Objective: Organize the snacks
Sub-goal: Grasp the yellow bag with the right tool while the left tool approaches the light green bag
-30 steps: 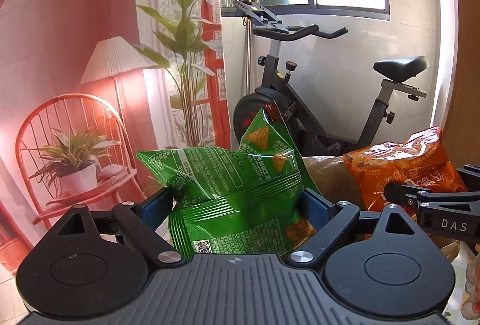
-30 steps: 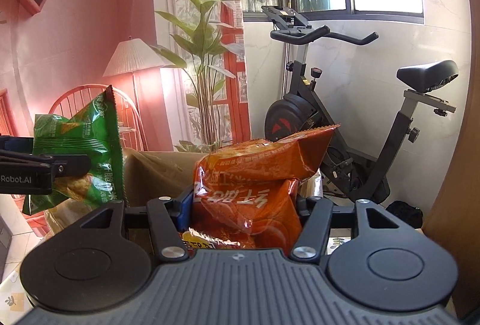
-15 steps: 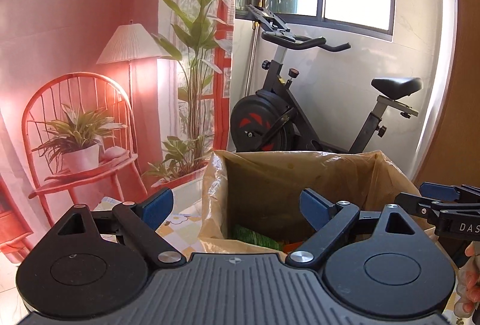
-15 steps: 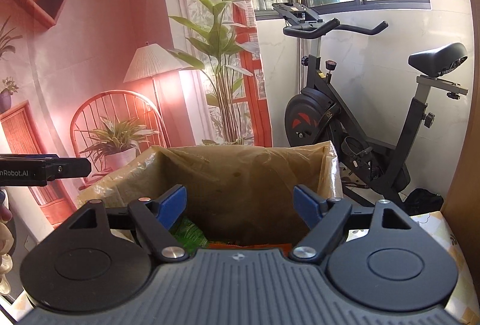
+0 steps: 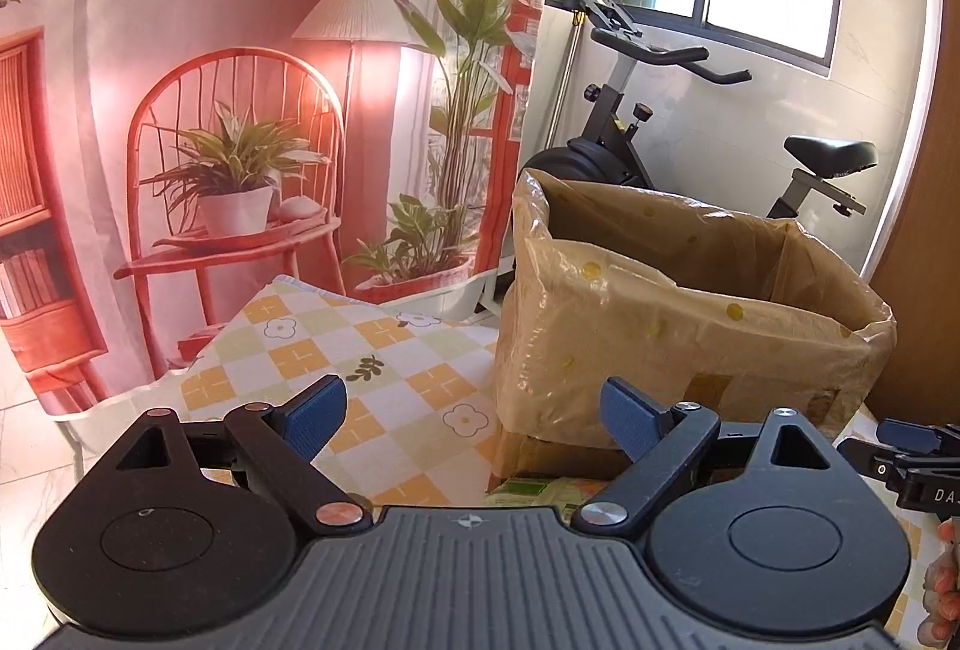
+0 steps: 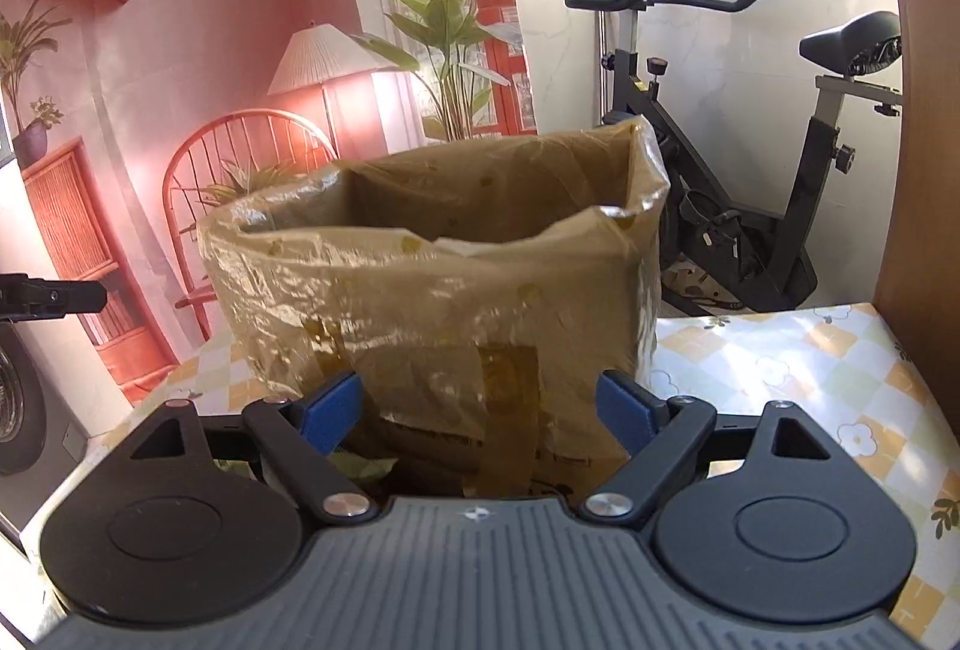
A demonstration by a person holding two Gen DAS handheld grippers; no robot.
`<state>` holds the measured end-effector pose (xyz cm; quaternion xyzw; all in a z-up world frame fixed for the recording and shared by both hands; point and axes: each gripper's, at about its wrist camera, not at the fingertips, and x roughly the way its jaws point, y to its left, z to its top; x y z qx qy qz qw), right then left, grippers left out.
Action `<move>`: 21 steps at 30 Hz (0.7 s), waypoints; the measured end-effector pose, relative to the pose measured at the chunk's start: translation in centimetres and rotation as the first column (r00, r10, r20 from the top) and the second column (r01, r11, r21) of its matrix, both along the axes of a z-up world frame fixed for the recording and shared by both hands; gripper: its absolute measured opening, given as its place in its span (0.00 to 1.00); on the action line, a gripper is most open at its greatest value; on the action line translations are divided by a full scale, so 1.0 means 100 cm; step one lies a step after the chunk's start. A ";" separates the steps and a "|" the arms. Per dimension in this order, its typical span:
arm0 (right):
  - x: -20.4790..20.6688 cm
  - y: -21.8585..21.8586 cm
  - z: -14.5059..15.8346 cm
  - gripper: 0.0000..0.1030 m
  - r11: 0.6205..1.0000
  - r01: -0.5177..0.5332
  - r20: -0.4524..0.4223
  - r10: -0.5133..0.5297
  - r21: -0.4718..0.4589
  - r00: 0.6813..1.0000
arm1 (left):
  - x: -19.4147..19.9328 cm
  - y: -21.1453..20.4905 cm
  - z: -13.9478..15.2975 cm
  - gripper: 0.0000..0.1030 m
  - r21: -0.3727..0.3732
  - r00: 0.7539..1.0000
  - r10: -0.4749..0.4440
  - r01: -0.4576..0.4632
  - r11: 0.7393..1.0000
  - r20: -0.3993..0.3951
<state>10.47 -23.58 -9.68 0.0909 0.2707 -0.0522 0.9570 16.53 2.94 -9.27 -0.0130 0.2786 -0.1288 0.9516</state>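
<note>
Left gripper (image 5: 474, 413) gapes wide and empty; right gripper (image 6: 477, 407), empty, is still opening before the plastic-lined cardboard box (image 6: 432, 290) on the checked tablecloth (image 5: 312, 350).

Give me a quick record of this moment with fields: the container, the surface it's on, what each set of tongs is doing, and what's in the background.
container: tape-wrapped cardboard box, top open, contents not visible
surface: checkered floral tablecloth
left tongs: open, nothing between the pads, box ahead to their right
right tongs: jaws opening, nothing gripped, box straight ahead
background: exercise bike, window, printed backdrop of a chair, lamp and plants
</note>
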 end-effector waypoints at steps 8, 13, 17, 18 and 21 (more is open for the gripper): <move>-0.031 0.005 -0.055 0.85 0.999 -0.011 -0.131 0.007 -0.030 0.991 | -0.005 0.013 -0.036 0.91 -0.084 0.995 0.033 -0.040 0.996 -0.089; -0.041 0.013 -0.076 0.85 0.997 -0.064 -0.171 0.058 -0.033 0.983 | -0.013 0.013 -0.044 0.91 -0.096 0.996 0.044 -0.051 0.994 -0.078; -0.039 0.020 -0.092 0.84 0.995 -0.090 -0.206 0.082 -0.031 0.975 | -0.014 0.006 -0.048 0.91 -0.062 0.996 0.032 -0.037 0.997 -0.083; -0.039 0.022 -0.095 0.84 0.995 -0.091 -0.213 0.081 -0.037 0.974 | -0.013 0.005 -0.048 0.91 -0.059 0.996 0.028 -0.033 0.998 -0.084; -0.036 0.021 -0.104 0.83 0.997 -0.068 -0.228 0.060 -0.025 0.972 | -0.008 0.003 -0.050 0.90 -0.052 0.995 0.004 -0.009 0.999 -0.097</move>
